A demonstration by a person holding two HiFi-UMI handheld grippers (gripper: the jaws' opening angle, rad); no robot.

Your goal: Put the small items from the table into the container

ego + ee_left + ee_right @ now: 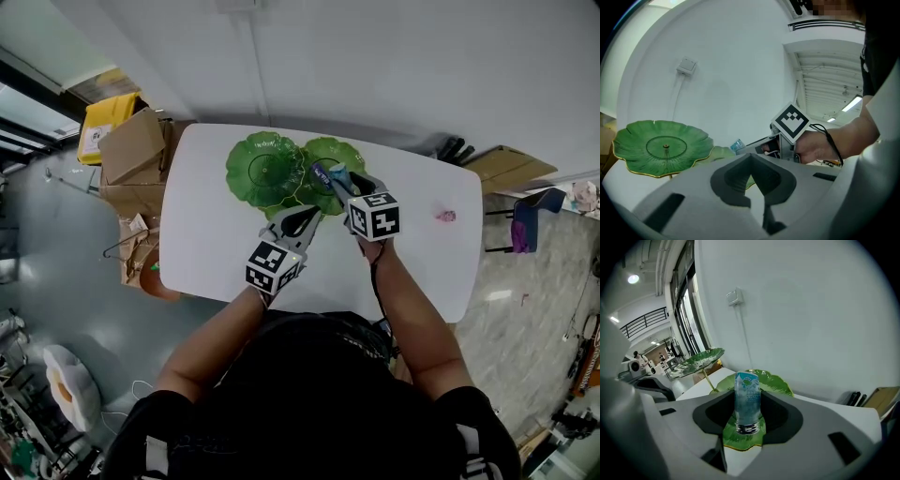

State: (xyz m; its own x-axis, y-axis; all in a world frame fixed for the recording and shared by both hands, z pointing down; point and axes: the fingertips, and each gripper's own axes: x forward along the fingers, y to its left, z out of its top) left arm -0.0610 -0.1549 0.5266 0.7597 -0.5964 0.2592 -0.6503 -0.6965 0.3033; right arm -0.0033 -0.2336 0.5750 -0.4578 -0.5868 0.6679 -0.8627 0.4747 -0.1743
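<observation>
A two-tier green leaf-shaped dish stands at the back of the white table (216, 253), with an upper plate (265, 169) (663, 147) and a lower leaf plate (335, 153) (777, 383). My right gripper (330, 174) (748, 420) is shut on a small clear bottle with a blue label (336, 174) (747, 399), held just above the lower leaf plate. My left gripper (305, 217) (752, 180) hovers over the table just in front of the dish, shut, with nothing in its jaws. A small pink item (445, 216) lies on the table to the right.
Cardboard boxes (131, 155) and a yellow bin (105, 122) stand on the floor left of the table. A dark object (457, 150) rests by the table's far right edge. A chair (525, 220) stands to the right. A wall runs close behind the table.
</observation>
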